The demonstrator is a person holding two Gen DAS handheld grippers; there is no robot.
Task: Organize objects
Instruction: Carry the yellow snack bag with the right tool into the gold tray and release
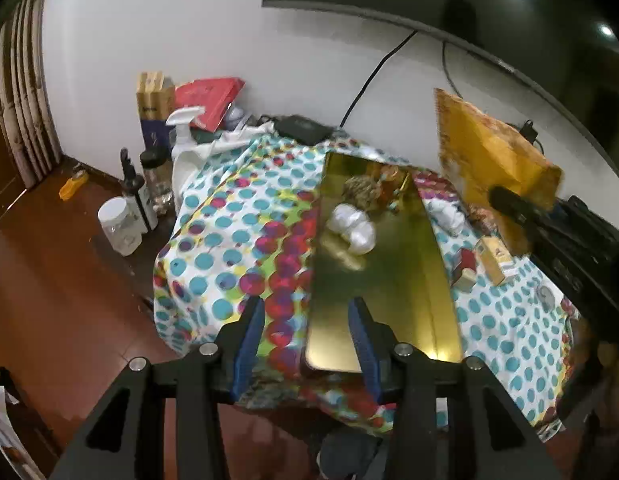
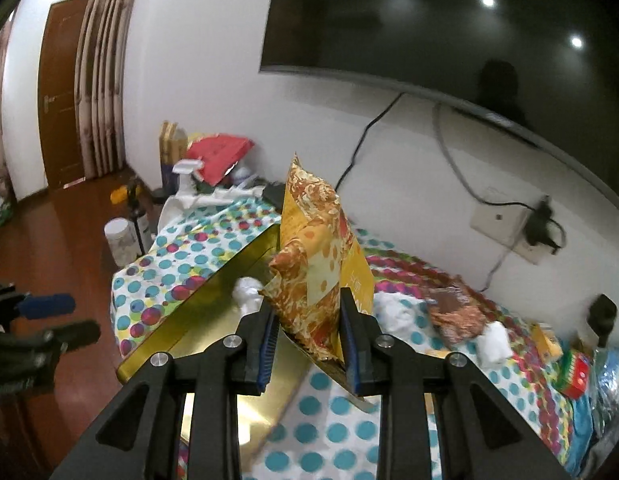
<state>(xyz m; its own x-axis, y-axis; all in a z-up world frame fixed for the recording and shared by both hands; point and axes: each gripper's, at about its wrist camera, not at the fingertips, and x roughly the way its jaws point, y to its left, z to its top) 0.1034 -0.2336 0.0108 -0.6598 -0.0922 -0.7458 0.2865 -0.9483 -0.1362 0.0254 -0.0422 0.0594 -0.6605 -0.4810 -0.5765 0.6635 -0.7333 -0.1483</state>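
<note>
A gold tray (image 1: 393, 292) lies on a table with a dotted cloth (image 1: 229, 240). White wrapped packets (image 1: 353, 228) and a brown patterned item (image 1: 361, 190) lie in the tray. My right gripper (image 2: 309, 316) is shut on an orange and yellow snack bag (image 2: 317, 256) and holds it upright above the tray's edge (image 2: 213, 296). The bag also shows in the left wrist view (image 1: 489, 160), at the right. My left gripper (image 1: 307, 320) is open and empty, over the tray's near left corner. It also shows in the right wrist view (image 2: 49, 316) at the far left.
Small boxes (image 1: 493, 260) and white packets (image 2: 493, 340) lie on the cloth right of the tray. A spray bottle (image 1: 185, 136), jars (image 1: 119, 224), a red box (image 1: 209, 100) and a black device (image 1: 301, 128) stand at the table's far left end. A TV (image 1: 509, 40) hangs on the wall.
</note>
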